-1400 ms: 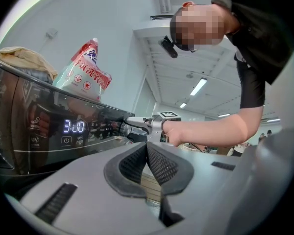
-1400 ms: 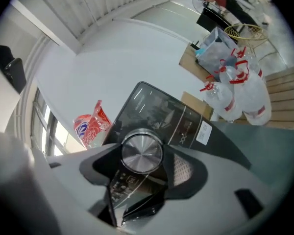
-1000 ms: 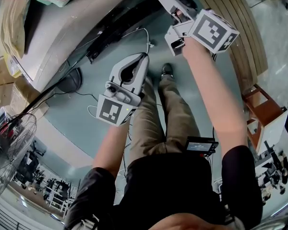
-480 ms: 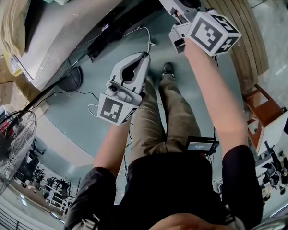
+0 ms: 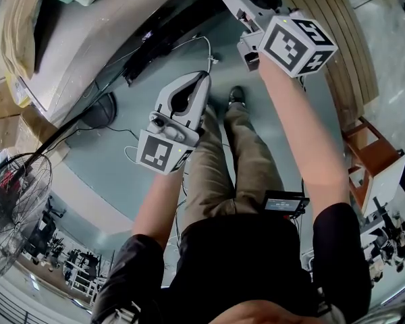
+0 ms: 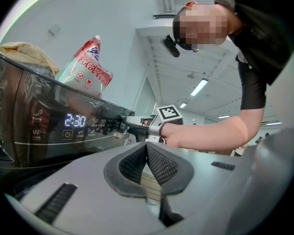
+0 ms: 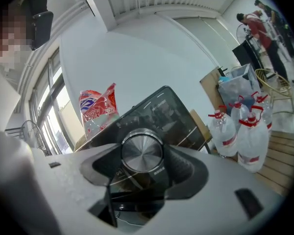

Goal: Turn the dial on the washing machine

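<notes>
My left claw [image 6: 147, 163] sits nearest me, its pads pressed together on nothing, well short of the washing machine [image 6: 44, 131]. Farther out, my right claw [image 7: 144, 166] is clamped on the round metal dial [image 7: 142, 151] of the dark control panel, one pad against each side, to the right of the lit display [image 6: 75, 120] reading 2:30. I judge the grasp complete and the task partway; the amount of rotation made cannot be read, so turning and release remain.

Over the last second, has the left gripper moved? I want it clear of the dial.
No. The left gripper sits where it was beside the shoe, jaws shut.
</notes>
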`<action>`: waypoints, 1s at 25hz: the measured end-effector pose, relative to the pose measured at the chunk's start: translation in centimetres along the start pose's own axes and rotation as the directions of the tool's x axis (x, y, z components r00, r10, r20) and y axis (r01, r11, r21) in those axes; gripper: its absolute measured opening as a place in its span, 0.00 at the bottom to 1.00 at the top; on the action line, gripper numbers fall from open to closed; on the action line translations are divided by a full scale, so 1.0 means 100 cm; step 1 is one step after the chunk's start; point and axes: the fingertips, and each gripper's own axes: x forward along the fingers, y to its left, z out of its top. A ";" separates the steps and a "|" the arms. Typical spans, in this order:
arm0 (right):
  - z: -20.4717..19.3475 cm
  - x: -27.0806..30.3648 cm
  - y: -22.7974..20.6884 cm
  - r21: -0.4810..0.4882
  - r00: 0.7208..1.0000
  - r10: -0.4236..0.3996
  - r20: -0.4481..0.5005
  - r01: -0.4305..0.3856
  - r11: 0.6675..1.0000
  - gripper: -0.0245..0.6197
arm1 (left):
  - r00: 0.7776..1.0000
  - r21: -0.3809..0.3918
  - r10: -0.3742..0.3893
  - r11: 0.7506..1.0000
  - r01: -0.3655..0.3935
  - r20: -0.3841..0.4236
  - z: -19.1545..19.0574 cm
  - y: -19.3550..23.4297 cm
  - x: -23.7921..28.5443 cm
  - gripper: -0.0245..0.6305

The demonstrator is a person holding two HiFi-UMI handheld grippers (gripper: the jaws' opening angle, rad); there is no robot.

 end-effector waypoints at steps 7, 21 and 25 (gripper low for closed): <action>-0.003 -0.013 0.007 -0.031 1.000 0.014 0.018 -0.014 0.999 0.46 | 1.000 -0.007 0.010 1.000 -0.011 -0.014 -0.005 0.000 -0.002 0.03; -0.018 -0.104 0.087 -0.391 0.997 0.078 0.018 -0.065 0.918 0.37 | 0.992 -0.021 0.117 0.993 -0.117 0.036 0.040 -0.016 -0.006 0.03; -0.008 -0.148 0.121 -0.356 0.992 0.123 0.004 -0.113 0.927 0.21 | 0.986 -0.018 0.157 0.988 -0.156 0.054 0.074 -0.039 -0.025 0.03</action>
